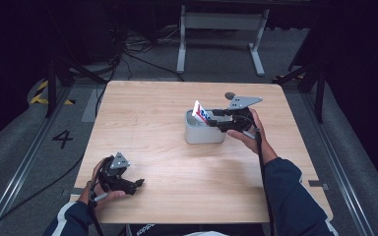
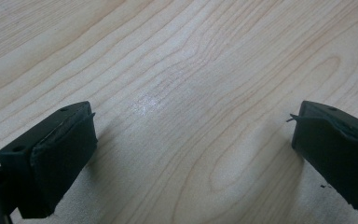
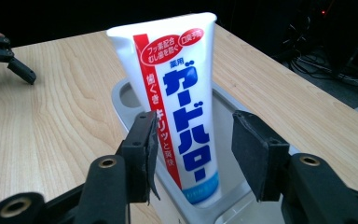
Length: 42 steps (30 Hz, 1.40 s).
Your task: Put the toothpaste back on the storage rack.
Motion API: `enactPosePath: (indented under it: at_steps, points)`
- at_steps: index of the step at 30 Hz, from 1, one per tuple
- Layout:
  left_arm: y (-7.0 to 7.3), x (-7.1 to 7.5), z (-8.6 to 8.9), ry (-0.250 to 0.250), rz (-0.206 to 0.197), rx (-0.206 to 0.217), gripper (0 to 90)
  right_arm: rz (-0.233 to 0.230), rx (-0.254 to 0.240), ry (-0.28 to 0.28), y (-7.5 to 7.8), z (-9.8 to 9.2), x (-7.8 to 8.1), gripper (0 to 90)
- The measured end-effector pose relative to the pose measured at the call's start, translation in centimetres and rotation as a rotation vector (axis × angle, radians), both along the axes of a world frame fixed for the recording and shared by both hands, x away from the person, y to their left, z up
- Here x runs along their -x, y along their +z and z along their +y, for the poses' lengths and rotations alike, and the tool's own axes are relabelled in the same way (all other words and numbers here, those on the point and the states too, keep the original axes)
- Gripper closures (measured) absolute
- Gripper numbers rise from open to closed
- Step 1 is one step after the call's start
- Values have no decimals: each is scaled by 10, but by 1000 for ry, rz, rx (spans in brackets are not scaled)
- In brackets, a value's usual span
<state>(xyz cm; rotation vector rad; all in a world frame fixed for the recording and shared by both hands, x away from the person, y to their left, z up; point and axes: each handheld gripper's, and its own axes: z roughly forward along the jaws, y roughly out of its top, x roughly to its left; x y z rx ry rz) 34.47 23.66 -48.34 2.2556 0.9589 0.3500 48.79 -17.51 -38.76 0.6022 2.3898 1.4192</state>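
My left gripper [image 1: 139, 184] rests low near the front left corner of the light wooden table [image 1: 147, 113], jaws spread wide over bare wood. Farther right, a white toothpaste tube with red and blue lettering [image 3: 179, 100] stands tilted in a grey plastic bin [image 1: 202, 133]. My right gripper [image 3: 193, 151] brackets the tube, jaws apart, not gripping.

Left gripper [image 1: 139, 184] low, jaws wide; right gripper [image 3: 193, 149] raised, jaws parted.

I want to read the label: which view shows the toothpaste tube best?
The right gripper view: the toothpaste tube stands close-up in the grey bin, print facing the camera. The high view shows it small.
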Motion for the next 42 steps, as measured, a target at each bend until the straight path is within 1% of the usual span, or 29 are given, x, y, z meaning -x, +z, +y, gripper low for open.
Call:
enactPosePath:
  at_steps: [5, 12, 13, 15, 30, 42]
  points:
    - [0, 0, 0, 0, 0, 1, 1, 6, -7, -9, -1, -2, -1, 495]
    - [0, 0, 0, 0, 0, 1, 2, 2, -14, -4, 1, -3, 0, 482]
    - [0, 0, 0, 0, 0, 1, 2, 0, -9, -10, 1, -3, 1, 457]
    - [0, 0, 0, 0, 0, 2, 2, -1, -7, -9, 1, -3, 1, 474]
    - [0, 0, 0, 0, 0, 1, 2, -24, -10, -19, 10, -10, 7, 453]
    - [0, 0, 0, 0, 0, 2, 2, -39, 30, -23, 13, -19, 15, 438]
